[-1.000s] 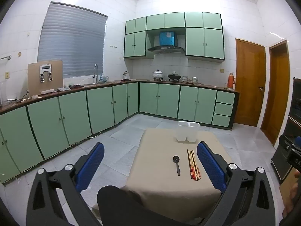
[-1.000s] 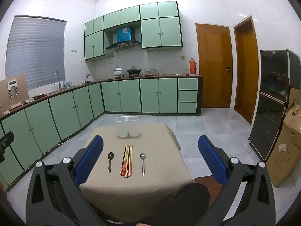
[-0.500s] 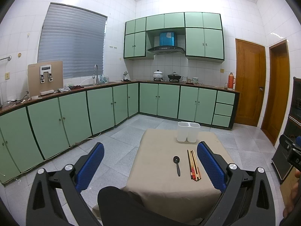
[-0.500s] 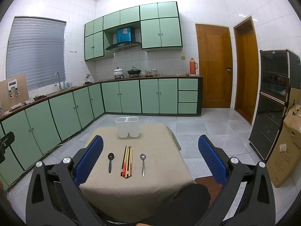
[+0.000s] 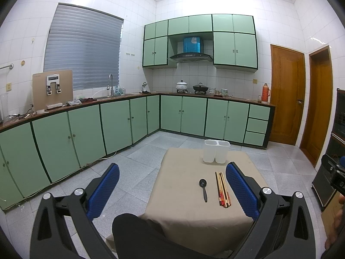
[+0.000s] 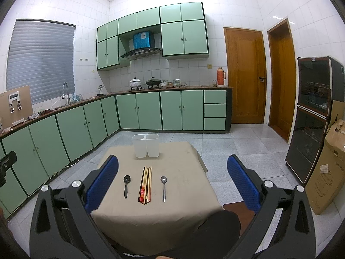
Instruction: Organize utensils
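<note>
Beige-clothed table [image 6: 183,207] bearing white holder [image 6: 145,145], black spoon [image 6: 126,185], chopsticks [image 6: 146,184], steel spoon [image 6: 163,187].

Left claw [image 5: 172,191] and right claw [image 6: 172,185], both held level, blue-padded fingers spread wide, nothing between.

A matt beige cloth [image 6: 183,211] covers the table, bearing a translucent white plastic holder [image 6: 145,145], lacquered wooden chopsticks [image 6: 146,184], a shiny metal spoon [image 6: 163,186] and a matt black spoon [image 6: 126,185].
</note>
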`<state>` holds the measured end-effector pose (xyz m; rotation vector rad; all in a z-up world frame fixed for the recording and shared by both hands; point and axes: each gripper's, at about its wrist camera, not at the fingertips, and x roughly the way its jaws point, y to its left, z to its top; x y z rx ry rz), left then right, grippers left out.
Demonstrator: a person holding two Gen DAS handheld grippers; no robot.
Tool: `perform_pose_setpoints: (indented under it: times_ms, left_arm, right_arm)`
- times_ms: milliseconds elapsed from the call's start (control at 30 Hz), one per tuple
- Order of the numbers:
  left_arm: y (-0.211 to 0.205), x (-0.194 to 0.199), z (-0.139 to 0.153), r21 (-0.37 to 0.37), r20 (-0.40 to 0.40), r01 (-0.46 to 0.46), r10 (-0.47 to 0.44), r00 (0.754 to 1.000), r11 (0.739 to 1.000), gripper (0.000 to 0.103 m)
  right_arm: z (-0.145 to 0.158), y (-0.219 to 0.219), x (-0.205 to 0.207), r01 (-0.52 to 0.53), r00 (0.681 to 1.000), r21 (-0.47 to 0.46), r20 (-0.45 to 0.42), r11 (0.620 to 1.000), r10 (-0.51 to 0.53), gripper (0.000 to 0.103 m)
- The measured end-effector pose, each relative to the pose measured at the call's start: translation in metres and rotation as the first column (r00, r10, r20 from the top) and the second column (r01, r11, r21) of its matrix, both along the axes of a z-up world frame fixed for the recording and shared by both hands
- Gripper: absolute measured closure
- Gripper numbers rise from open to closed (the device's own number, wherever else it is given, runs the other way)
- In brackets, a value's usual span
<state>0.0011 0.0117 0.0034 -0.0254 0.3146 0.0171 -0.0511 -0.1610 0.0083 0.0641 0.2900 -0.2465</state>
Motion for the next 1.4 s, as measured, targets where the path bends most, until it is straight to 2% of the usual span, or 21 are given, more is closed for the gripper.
perform_pose_setpoints:
  times_ms: [1400]
  left_arm:
    - [-0.0017, -0.0017, -0.0032, 0.007, 0.002, -0.001, 0.001, 1.0, 1.0, 0.006]
  right_arm:
    - [-0.0029, -0.0011, 0.0031, -0.012, 1.0, 0.011, 0.001, 1.0, 0.012, 0.005]
